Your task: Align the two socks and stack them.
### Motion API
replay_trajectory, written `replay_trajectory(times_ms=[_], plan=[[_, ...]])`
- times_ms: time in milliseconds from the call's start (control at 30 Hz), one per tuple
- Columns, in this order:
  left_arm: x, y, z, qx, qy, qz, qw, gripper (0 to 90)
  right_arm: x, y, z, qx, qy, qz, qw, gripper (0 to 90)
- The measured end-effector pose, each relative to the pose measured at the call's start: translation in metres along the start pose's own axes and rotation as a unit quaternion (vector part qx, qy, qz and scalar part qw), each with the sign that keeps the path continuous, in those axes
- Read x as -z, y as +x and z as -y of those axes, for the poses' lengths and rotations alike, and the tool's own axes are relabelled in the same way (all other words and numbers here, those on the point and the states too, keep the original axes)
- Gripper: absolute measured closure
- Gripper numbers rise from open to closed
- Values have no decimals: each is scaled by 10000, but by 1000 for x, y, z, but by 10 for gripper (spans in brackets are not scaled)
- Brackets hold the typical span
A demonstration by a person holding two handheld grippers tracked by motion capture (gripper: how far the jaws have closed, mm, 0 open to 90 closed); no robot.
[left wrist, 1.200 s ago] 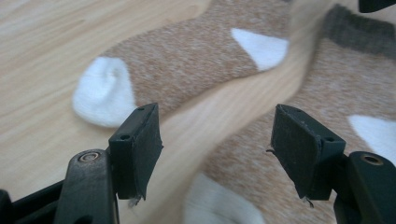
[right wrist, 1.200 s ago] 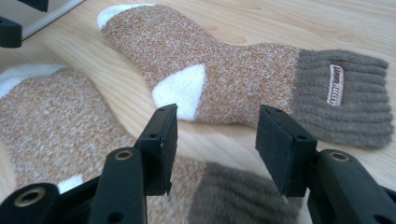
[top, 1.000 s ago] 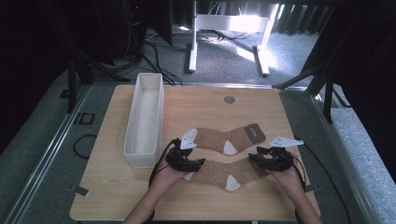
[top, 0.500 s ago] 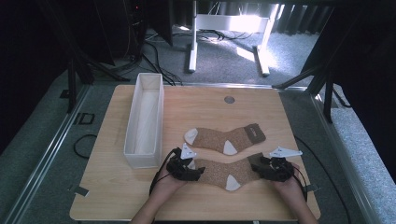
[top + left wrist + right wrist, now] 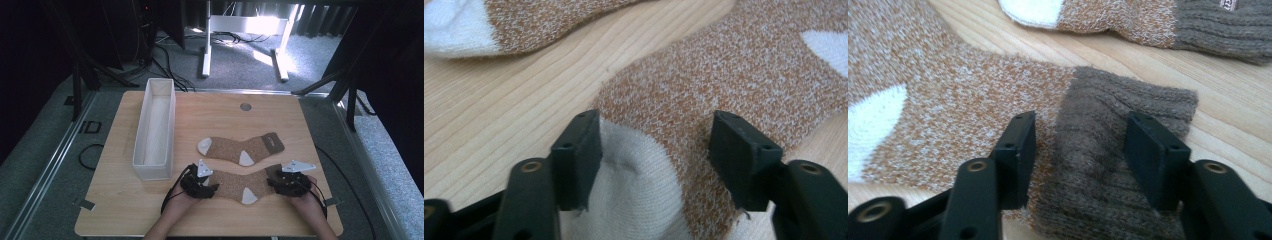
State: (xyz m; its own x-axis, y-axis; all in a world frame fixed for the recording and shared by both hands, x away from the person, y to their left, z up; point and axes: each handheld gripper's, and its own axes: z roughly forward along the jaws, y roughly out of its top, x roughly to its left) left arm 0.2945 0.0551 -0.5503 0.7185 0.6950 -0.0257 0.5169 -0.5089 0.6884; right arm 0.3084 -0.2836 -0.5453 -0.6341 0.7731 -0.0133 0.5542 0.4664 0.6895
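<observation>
Near sock (image 5: 239, 183) lies flat along the tabletop's (image 5: 210, 112) near edge; left gripper (image 5: 655, 150) straddles its white toe, right gripper (image 5: 1079, 152) its brown cuff. Both sets of fingers have just been closing, yet gaps remain at the pads, so neither grips. Beyond lies the second sock (image 5: 240, 148); far left, a white bin (image 5: 156, 127).

2 socks (image 5: 242, 149) right of bin (image 5: 155, 129), on table (image 5: 210, 112)
</observation>
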Motion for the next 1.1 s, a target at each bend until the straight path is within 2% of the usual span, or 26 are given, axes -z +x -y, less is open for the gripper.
replay_trajectory(times_ms=[100,200,233,300,400,600,700,1100], plan=[[1,-2,-2,-45,66,1,10000,496,0,0,0,8,6,-4,10000,537],[1,-5,-3,-77,83,51,9999,618,1,-1,-1,-13,40,-38,10000,667],[2,-6,-3,-77,99,55,9999,674,1,-1,-1,-55,55,-118,9999,703],[2,-7,-4,-97,123,28,9999,719,1,-1,-1,-47,59,-151,9999,759],[3,-7,-4,-15,71,8,10000,743,3,-1,-1,-104,40,-222,9997,821],[13,-3,-11,38,-29,74,10000,748,11,-2,-5,-134,-22,-384,9992,840],[19,-2,-18,-6,-109,22,9999,749,17,-3,-10,-110,-126,-376,9992,840],[29,6,-40,62,-361,-40,9993,753,34,-14,-37,-78,-475,-235,9986,840]])
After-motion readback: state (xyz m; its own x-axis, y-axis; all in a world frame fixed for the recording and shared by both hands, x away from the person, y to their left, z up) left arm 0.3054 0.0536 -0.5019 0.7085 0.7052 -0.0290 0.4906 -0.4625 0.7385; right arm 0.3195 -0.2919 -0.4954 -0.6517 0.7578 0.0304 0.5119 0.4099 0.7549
